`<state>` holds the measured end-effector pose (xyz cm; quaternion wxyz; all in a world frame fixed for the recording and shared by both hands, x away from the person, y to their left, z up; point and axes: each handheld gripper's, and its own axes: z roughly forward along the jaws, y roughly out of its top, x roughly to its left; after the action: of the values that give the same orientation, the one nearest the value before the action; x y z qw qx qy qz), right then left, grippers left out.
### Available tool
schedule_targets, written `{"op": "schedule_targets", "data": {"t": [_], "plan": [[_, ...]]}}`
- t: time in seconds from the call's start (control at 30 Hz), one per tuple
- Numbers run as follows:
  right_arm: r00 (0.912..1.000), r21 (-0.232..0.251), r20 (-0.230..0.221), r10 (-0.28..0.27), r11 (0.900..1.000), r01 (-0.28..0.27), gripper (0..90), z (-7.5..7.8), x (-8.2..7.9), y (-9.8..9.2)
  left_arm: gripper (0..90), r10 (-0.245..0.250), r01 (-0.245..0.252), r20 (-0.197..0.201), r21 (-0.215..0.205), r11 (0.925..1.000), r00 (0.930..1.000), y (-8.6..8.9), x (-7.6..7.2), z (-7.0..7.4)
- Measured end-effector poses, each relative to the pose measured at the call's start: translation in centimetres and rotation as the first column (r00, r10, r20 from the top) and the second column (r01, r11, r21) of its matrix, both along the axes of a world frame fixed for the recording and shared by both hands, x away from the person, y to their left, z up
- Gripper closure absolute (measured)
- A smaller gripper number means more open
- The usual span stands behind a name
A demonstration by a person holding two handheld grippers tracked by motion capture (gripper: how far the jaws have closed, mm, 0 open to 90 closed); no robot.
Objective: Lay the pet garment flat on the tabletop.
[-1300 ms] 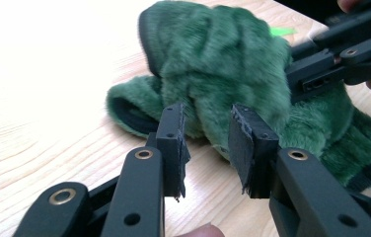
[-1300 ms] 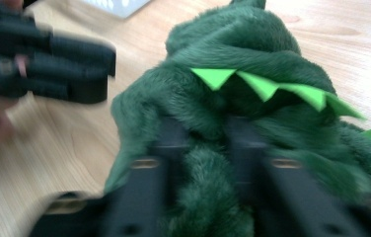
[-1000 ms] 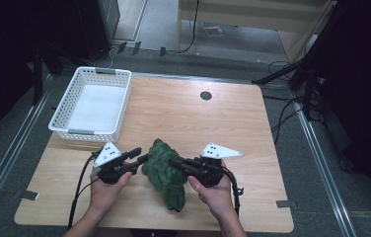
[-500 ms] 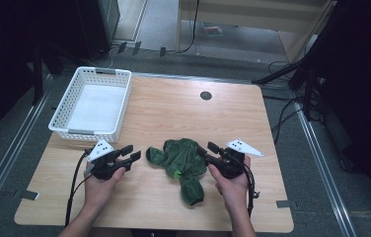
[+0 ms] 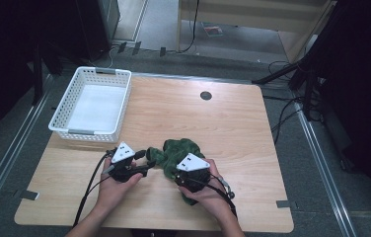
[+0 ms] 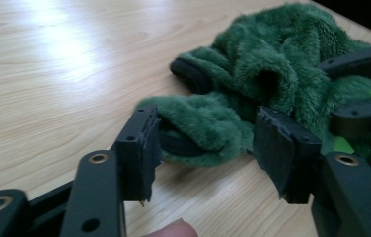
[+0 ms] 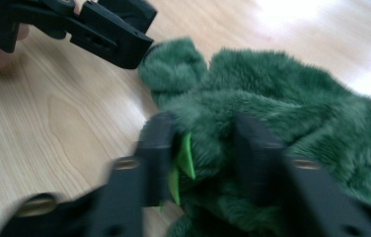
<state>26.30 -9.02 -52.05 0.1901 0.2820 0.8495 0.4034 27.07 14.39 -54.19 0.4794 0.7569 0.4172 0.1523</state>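
Green plush, a crumpled garment (image 5: 176,153), lies on the wooden table (image 5: 233,133) near its front edge, between the two grippers. From the high view it reads as one dark heap whose long axis runs from upper left to lower right, its far end tucked under the right hand (image 5: 208,190). The left gripper view gives what that view cannot: a dark-rimmed cuff (image 6: 191,74) on the heap's far side and a folded lobe (image 6: 198,131) that points toward the camera and sits between the left gripper (image 6: 205,143) jaws. Those jaws stand apart on either side of the lobe; they have just been opening, and the pads do not clearly press it. The right gripper view, blurred, shows a bright green tag (image 7: 186,155) in the pile and the right gripper (image 7: 203,148) jaws, which have just been closing, pinched on a ridge of fur beside it. A white basket (image 5: 75,131) stands well apart at the table's left rear corner. Bare wood stretches behind the garment and to its right, with a small round hole (image 5: 205,95) near the back edge.
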Motion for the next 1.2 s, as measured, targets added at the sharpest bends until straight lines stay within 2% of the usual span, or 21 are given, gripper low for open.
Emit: {"op": "schedule_targets", "data": {"t": [0.07,0.13,0.27,0.33,0.37,0.4,0.43,0.47,0.5,0.53,0.57,0.63,0.7,0.77,0.87,0.93,0.97,1.03,1.13,1.17,1.2], "plan": [[0.9996,0.029,-0.02,0.018,0.999,-0.018,79.8,0.1,0.1,-0.3,44.7,-0.01,0.01,0.01,0.051,0.9986,0.9999,-0.8,0.2,-0.5],[0.9987,0.08,-0.03,0.041,0.996,-0.039,81.4,0.8,0.1,-0.6,53.5,-0.008,0.01,-0.015,0.099,0.995,0.9998,-1.3,0.4,-0.8],[0.9958,0.256,-0.033,0.085,0.964,-0.074,81.4,3.9,1.0,-1.6,77.8,-0.038,0.043,-0.044,0.098,0.9943,0.9983,-1.1,0.5,-0.7],[0.9996,0.317,-0.007,0.027,0.948,-0.023,79.8,6.0,2.2,-2.3,81.9,-0.051,0.056,-0.056,0.101,0.9933,0.9972,-0.9,0.4,-0.7],[0.9983,0.354,-0.002,-0.057,0.934,0.054,73.7,6.9,3.1,-2.8,82.8,-0.053,0.059,-0.065,0.098,0.9934,0.9965,-0.7,0.4,-0.6],[0.9839,0.402,-0.023,-0.177,0.899,0.171,63.3,7.6,4.2,-3.5,83.3,-0.058,0.064,-0.07,0.094,0.9935,0.9959,-0.5,0.4,-0.6],[0.9523,0.442,-0.066,-0.298,0.847,0.296,55.8,8.0,5.5,-4.3,83.4,-0.056,0.063,-0.075,0.088,0.9941,0.9956,-0.3,0.4,-0.6],[0.9061,0.444,-0.128,-0.403,0.794,0.416,52.3,8.2,6.7,-5.3,83.4,-0.058,0.065,-0.079,0.08,0.9947,0.9952,-0.1,0.3,-0.5],[0.8616,0.43,-0.183,-0.473,0.75,0.503,47.3,8.1,7.5,-6.2,83.3,-0.057,0.064,-0.081,0.077,0.995,0.995,0.1,0.2,-0.6],[0.8454,0.431,-0.207,-0.492,0.73,0.531,44.3,8.1,7.8,-6.9,83.2,-0.061,0.067,-0.083,0.075,0.9949,0.9947,0.3,0.2,-0.6],[0.8541,0.439,-0.206,-0.478,0.735,0.517,44.3,8.1,7.6,-7.3,83.2,-0.07,0.076,-0.084,0.07,0.9947,0.9941,0.5,0.1,-0.6],[0.8893,0.426,-0.159,-0.429,0.783,0.454,43.4,7.5,6.4,-7.2,83.1,-0.087,0.092,-0.082,0.062,0.9938,0.9928,0.7,0.0,-0.6],[0.9092,0.377,-0.143,-0.391,0.828,0.415,41.0,6.1,5.3,-6.6,83.1,-0.1,0.105,-0.075,0.061,0.9926,0.9922,0.6,-0.1,-0.7],[0.923,0.327,-0.165,-0.348,0.863,0.384,41.0,4.1,4.6,-6.1,83.8,-0.122,0.128,-0.082,0.063,0.9898,0.9891,0.5,-0.3,-0.7],[0.9141,0.26,-0.226,-0.337,0.883,0.39,43.3,0.7,4.2,-5.8,84.6,-0.161,0.168,-0.103,0.064,0.9838,0.9816,0.5,-0.7,-0.6],[0.908,0.185,-0.238,-0.345,0.902,0.391,42.8,-0.3,4.3,-5.6,85.0,-0.195,0.203,-0.119,0.062,0.9771,0.9735,0.7,-1.3,-0.7],[0.9053,0.168,-0.228,-0.358,0.901,0.399,44.0,-0.4,4.2,-5.7,85.1,-0.214,0.224,-0.127,0.067,0.9724,0.9686,0.8,-1.6,-0.7],[0.8877,0.176,-0.227,-0.401,0.879,0.442,49.3,-0.3,4.2,-6.4,85.3,-0.273,0.283,-0.14,0.058,0.9574,0.9517,1.0,-2.2,-0.7],[0.8375,0.181,-0.233,-0.495,0.824,0.537,48.0,-0.1,4.4,-7.8,82.3,-0.403,0.409,-0.14,0.022,0.9121,0.9046,1.4,-2.7,-0.2],[0.8147,0.174,-0.218,-0.537,0.8,0.574,47.0,0.1,4.3,-8.2,79.4,-0.431,0.435,-0.129,-0.002,0.9006,0.893,1.6,-2.8,0.2],[0.7967,0.196,-0.192,-0.573,0.773,0.603,45.5,0.5,4.0,-8.7,74.1,-0.444,0.444,-0.108,-0.031,0.8956,0.8894,1.9,-2.8,0.5]]}}
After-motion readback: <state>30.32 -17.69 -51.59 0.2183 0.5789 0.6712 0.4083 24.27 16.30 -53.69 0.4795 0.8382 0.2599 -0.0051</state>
